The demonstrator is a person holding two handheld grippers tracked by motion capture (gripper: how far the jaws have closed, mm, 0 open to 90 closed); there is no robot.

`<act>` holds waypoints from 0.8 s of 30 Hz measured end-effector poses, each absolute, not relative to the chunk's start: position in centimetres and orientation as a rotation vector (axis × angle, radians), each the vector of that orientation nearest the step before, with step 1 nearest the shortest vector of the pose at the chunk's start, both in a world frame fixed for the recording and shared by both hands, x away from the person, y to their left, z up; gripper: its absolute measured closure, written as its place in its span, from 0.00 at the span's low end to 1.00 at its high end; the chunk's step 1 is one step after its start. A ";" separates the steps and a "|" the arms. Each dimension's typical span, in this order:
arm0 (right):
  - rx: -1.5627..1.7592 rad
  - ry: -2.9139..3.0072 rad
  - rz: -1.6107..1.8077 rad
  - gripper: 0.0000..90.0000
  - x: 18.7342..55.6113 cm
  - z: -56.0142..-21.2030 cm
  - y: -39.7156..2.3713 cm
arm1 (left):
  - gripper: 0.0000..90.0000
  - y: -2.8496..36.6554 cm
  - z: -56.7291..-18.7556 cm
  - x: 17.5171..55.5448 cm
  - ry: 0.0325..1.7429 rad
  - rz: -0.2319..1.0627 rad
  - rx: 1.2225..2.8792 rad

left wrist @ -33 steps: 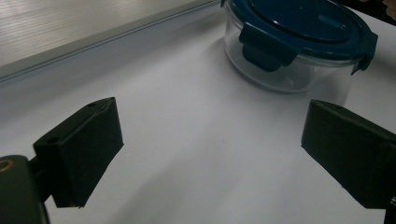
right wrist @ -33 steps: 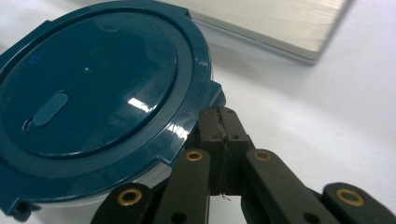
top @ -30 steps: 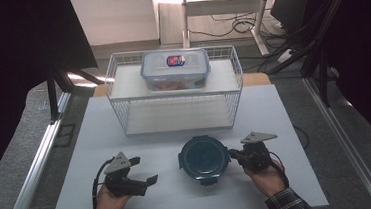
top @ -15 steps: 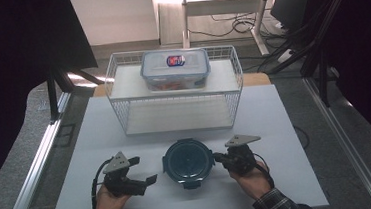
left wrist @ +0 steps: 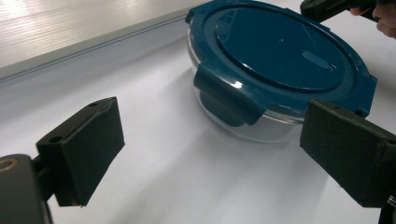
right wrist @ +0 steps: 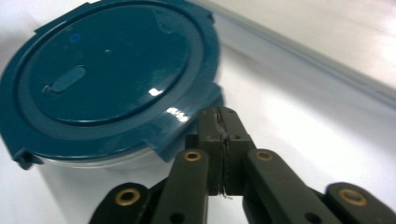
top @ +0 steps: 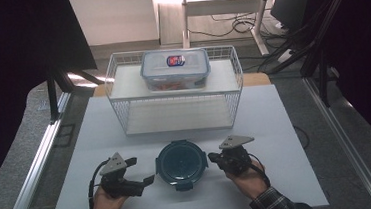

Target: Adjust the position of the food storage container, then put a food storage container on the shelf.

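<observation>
A white table (top: 285, 126) spreads across the high view, with grey floor on either side of it. At its far middle stands a white wire basket (top: 121, 84), its rim carrying a white shelf. On that shelf sits a clear rectangular box (top: 176, 71) with a snap-on lid and a red and blue label on top.

On the near middle of the table rests a round glass container with a dark blue lid (top: 181, 164), its four clip tabs folded down over the rim. It lies between the two grippers and well apart from the basket.

The left gripper (top: 140, 182) sits to the left of the container, held low over the table in the person's left hand (top: 106, 203). Its jaws are spread wide with nothing between them; in the left gripper view the two black pads (left wrist: 84, 149) frame the container's near clip tab without touching it.

The right gripper (top: 214, 158) is at the container's right edge, held in the right hand (top: 247, 177), whose sleeve is plaid. Its jaws are pressed together with nothing clamped in them, though they have just been easing apart slightly. In the right gripper view the closed fingertips (right wrist: 219, 122) sit right at the lid's clip tab; whether they touch it is unclear.
</observation>
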State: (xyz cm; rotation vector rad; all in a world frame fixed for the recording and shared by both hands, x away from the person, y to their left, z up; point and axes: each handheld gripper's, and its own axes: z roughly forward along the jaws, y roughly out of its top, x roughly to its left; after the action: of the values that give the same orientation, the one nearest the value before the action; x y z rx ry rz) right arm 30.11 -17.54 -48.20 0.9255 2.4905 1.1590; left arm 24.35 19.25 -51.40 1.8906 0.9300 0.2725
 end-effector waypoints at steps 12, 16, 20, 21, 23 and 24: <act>0.881 2.496 1.260 0.25 30.3 -49.1 -20.6 | 0.07 20.0 -51.5 24.1 0.963 0.281 1.886; 0.874 2.518 1.229 0.09 30.3 -49.5 -20.7 | 0.07 20.0 -51.6 24.2 0.964 0.283 1.892; 0.866 2.538 1.238 0.07 30.3 -49.5 -20.7 | 0.07 20.0 -51.6 24.2 0.966 0.283 1.889; 0.864 2.537 1.239 0.06 30.3 -49.5 -20.8 | 0.07 20.0 -51.6 24.2 0.965 0.283 1.889; 0.861 2.536 1.240 0.06 30.3 -49.5 -20.8 | 0.07 20.0 -51.6 24.3 0.964 0.280 1.889; 0.864 2.536 1.246 0.06 30.4 -49.5 -20.8 | 0.07 20.0 -51.6 24.3 0.965 0.277 1.891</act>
State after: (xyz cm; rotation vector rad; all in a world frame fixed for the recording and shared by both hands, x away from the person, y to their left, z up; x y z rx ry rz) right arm 30.35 -20.83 -49.49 0.8637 2.5358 1.2460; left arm 24.29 20.01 -51.63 1.8912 0.9646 0.2769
